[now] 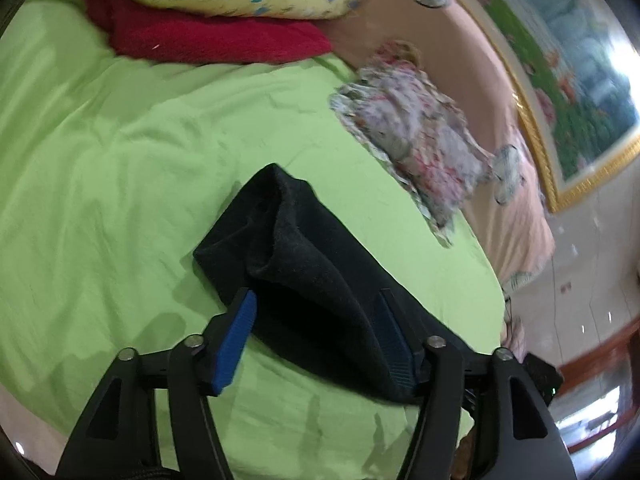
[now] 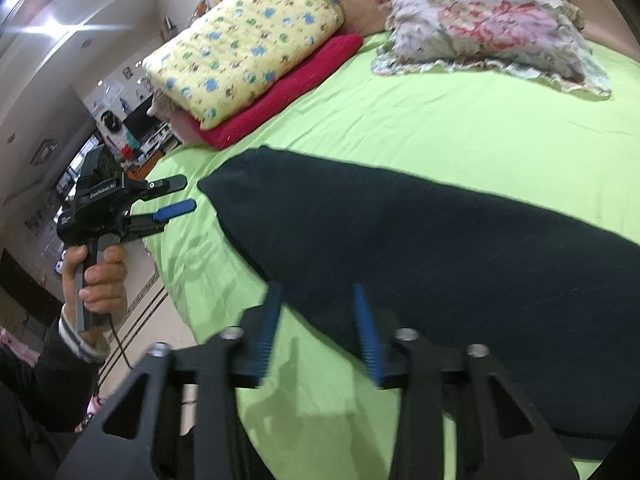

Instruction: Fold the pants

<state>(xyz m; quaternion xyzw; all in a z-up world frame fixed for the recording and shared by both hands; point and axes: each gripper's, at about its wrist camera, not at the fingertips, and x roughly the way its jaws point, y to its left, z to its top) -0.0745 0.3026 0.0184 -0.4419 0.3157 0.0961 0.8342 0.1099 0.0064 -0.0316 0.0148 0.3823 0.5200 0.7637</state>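
Presently: black pants (image 2: 460,248) lie on the green bed sheet (image 2: 440,128). Left gripper (image 1: 316,312) jaws apart, the pants' folded end between them, apparently untouched. Right gripper (image 2: 316,304) jaws apart at the pants' near edge. Beyond both jaws: floral pillow (image 2: 488,20), yellow quilt (image 2: 244,48), red blanket (image 2: 280,96).
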